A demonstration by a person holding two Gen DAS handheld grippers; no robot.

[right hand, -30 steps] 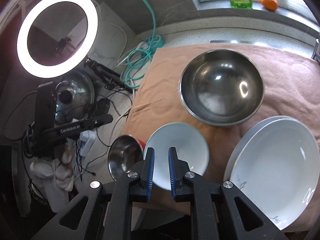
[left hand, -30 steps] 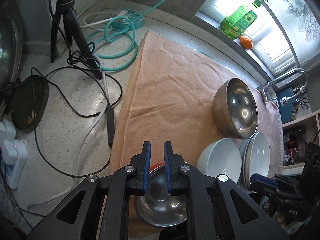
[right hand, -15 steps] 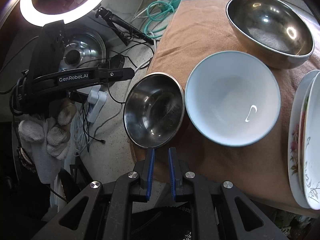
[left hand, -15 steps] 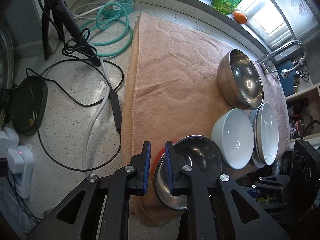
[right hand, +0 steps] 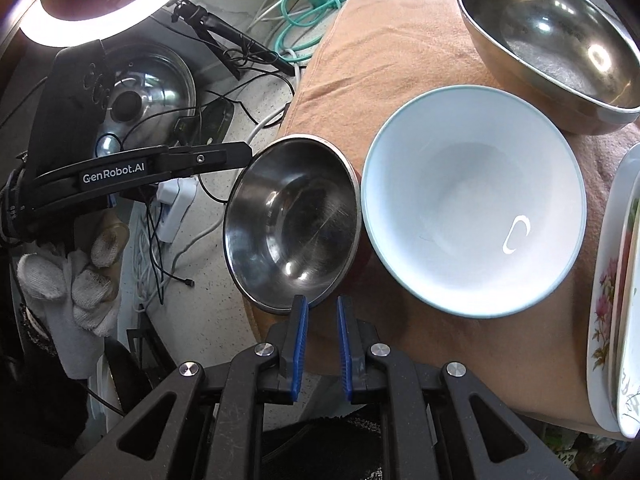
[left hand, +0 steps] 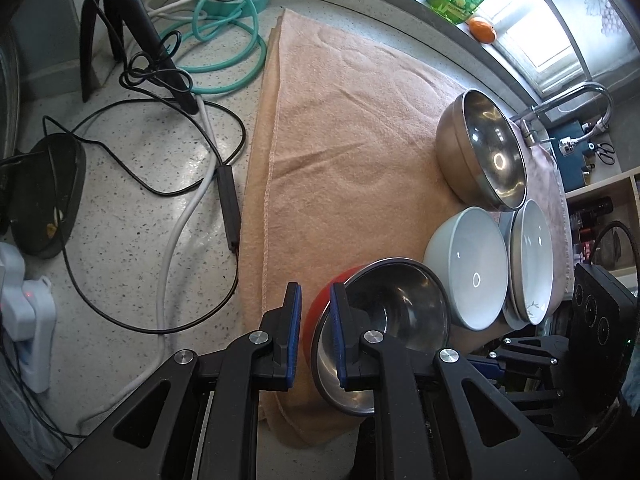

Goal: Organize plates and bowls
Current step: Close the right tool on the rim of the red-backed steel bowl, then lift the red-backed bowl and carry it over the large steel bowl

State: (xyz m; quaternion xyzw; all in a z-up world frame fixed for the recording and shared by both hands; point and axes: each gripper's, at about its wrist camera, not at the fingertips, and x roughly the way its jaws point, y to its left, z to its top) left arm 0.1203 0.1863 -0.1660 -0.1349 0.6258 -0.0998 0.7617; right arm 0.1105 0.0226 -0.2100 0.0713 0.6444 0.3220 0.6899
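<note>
Left gripper: jaws nearly together, nothing between them, poised beside the small steel bowl at the towel's near left corner. Right gripper: jaws nearly together, empty, just near that bowl's rim. White bowl right of it; big steel bowl far right; plates at right edge.

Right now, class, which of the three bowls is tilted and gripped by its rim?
The small steel bowl with the red outside; the left hand-held gripper pinches its rim.
</note>
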